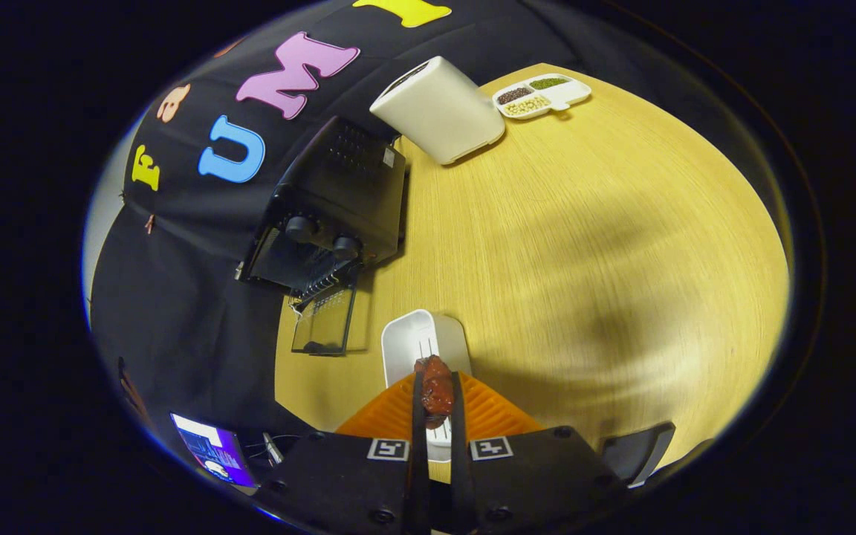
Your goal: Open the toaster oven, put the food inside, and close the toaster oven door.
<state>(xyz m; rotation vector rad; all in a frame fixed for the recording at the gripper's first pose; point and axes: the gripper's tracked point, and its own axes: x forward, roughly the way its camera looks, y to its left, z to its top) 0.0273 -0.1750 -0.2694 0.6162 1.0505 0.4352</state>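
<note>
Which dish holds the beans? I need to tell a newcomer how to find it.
On the wooden table, look past the black toaster oven to the tall white appliance. Beside it lies the white divided tray, the only dish with three compartments of dark, green and pale beans.

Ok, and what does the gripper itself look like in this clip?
The gripper has a black body with visible screws and two square black-and-white marker tags side by side. Two thin fingers run forward, flanked by ribbed orange panels.

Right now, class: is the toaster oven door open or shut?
Open: the toaster oven has its glass door folded down onto the table, exposing the rack.
</note>
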